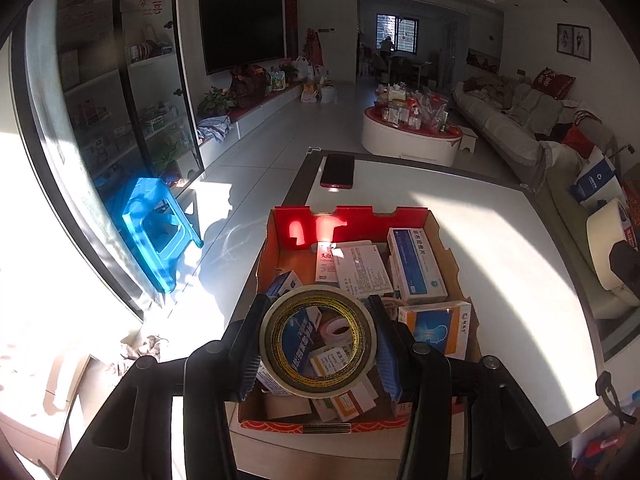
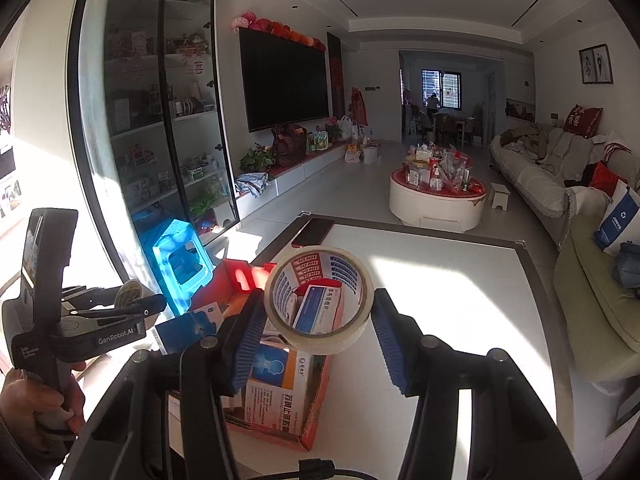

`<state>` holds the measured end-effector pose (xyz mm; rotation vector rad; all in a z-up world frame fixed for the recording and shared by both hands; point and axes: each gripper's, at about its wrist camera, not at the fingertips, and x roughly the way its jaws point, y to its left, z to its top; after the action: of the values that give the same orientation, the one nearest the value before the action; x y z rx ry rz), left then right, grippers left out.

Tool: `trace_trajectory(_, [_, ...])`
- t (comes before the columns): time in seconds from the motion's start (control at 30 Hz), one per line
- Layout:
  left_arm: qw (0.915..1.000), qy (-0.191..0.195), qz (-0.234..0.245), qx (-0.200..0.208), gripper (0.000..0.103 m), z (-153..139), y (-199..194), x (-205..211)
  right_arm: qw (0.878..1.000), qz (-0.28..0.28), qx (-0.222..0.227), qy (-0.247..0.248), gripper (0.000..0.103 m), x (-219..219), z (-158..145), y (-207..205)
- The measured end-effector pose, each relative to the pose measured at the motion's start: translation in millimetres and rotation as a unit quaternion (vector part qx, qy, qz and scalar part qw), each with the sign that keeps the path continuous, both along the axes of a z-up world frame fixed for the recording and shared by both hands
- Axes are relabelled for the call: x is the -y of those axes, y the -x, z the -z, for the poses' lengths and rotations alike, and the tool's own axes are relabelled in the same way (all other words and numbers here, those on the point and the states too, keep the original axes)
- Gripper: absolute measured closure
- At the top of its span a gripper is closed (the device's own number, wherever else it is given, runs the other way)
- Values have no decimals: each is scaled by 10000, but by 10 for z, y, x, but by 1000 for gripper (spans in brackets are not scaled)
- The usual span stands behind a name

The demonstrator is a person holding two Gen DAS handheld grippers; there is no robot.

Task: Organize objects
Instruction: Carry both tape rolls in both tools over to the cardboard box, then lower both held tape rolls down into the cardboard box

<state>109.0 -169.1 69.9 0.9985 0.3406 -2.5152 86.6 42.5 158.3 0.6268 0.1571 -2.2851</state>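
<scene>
— On the far left, what is the left hand doing?

— Seen from the right wrist camera, a person's hand (image 2: pixel 44 404) is wrapped around the grip of the left gripper (image 2: pixel 132 300), which reaches out toward the cardboard box (image 2: pixel 320 392). From its own camera, the left gripper (image 1: pixel 316 340) tilts downward over the box, and its two blue-padded fingers (image 1: pixel 250 364) press on both sides of a roll of clear tape (image 1: pixel 318 340) with a yellow-and-black core. So it is clenched on that roll.

— Where is that roll?

— Held above the box's near half, over the medicine packets (image 1: pixel 416 264) heaped inside. You can see packets through its hole.

— And the box itself?

— It sits at the near left part of a white table (image 1: pixel 500 240). A dark phone (image 1: pixel 338 172) lies beyond it, near the table's far edge.

— Moving right, the other tool?

— The right gripper (image 2: pixel 320 312) points forward and slightly down, above the box's right side. Its fingers (image 2: pixel 390 340) hold a second roll, pale beige tape (image 2: pixel 318 300), squeezed between the blue pads, its hole facing the camera.

— Is that roll touching the box?

— No, it is lifted above the box, with a blue-and-white packet showing through its centre.
</scene>
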Motion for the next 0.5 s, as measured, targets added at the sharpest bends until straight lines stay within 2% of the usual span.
trace_trajectory(0.23, [9995, 108, 275, 141, 51, 50, 127, -196, 9988, -435, 163, -171, 50, 313, 161, -110])
trace_trajectory(0.5, [9996, 126, 181, 188, 51, 86, 183, -89, 9974, -569, 336, -293, 50, 467, 285, -64])
